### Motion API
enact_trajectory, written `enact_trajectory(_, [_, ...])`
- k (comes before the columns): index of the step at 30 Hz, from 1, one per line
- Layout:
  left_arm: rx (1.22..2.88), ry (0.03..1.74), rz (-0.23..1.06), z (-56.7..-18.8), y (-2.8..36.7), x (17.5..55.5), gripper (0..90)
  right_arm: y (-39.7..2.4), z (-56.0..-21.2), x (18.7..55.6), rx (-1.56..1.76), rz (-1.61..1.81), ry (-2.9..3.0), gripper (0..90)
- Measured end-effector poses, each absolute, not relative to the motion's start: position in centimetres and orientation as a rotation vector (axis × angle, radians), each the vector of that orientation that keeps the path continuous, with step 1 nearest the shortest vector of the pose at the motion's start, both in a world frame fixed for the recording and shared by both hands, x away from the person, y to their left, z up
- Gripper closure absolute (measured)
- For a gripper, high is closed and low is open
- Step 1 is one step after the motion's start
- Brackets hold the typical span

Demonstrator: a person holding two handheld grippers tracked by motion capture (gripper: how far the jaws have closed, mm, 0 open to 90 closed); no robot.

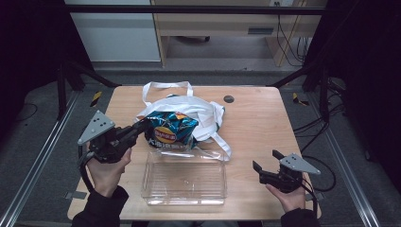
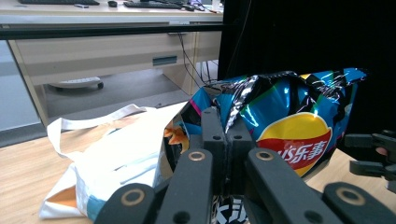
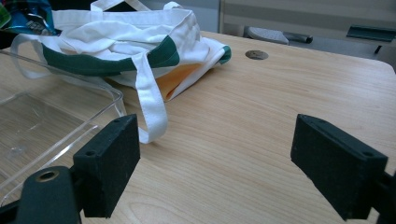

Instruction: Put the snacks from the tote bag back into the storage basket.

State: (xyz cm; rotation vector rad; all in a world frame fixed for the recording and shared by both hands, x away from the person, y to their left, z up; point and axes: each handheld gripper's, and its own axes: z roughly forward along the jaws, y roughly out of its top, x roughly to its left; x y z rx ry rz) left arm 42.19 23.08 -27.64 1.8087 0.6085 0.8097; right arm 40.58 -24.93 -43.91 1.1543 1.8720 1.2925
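A blue chip bag with a red and yellow logo hangs just above the table between a white tote bag and a clear plastic bin. My left gripper is shut on the chip bag's left edge; its jaws pinch the crinkled foil. The white tote bag lies behind and beside the chips, handles spread. My right gripper is open near the table's front right, its pads wide apart over bare wood, with nothing between them.
The clear bin sits at the front centre, its rim close under the chip bag. The tote's strap trails toward the bin. A round dark grommet marks the wooden table. Black frame legs and a desk stand beyond.
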Motion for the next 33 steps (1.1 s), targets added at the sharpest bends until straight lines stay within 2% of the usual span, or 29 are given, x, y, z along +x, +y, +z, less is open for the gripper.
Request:
enact_trajectory(17, [1.846,0.580,0.767,-29.1,22.7,39.4,90.0,-25.0,-43.9,40.5,1.159,1.300,1.868,15.8])
enact_trajectory(33, [1.949,0.573,0.721,-33.4,21.7,38.7,90.0,-24.9,-44.0,40.6,1.164,1.300,1.870,16.0])
